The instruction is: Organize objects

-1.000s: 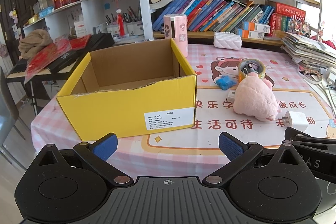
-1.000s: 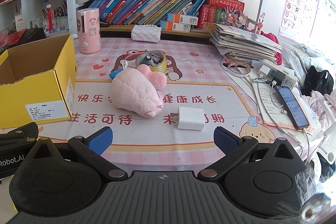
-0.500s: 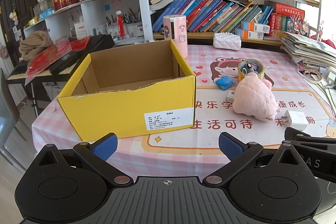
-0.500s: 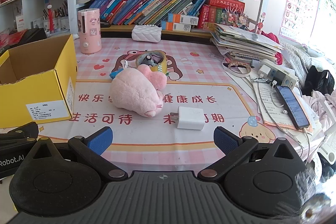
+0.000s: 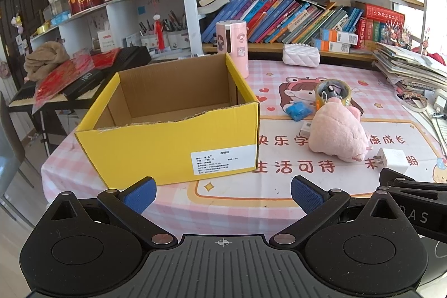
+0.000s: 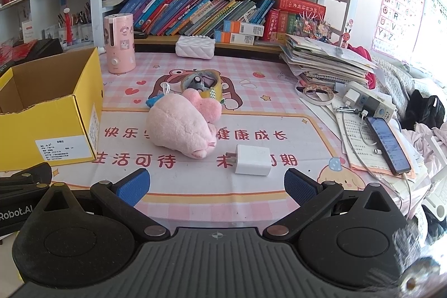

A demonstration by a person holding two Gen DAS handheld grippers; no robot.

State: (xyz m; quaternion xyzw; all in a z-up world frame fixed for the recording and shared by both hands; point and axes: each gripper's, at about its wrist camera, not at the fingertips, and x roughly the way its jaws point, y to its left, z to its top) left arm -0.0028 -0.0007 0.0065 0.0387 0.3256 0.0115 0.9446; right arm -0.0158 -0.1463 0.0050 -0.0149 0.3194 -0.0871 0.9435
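An open yellow cardboard box stands on the left of the pink table mat, its inside bare. Right of it lie a pink plush toy, a white charger plug, a roll of tape with small items inside, and a small blue object. My left gripper is open at the table's near edge, in front of the box. My right gripper is open too, just short of the charger plug. Neither holds anything.
A pink cylinder and a white quilted case stand at the back before the bookshelf. A stack of papers, a power strip and a phone with cables crowd the right side. A black keyboard sits left of the table.
Both grippers have crept slightly forward toward the table; the objects look a touch closer. Nothing was taken hold of or moved.
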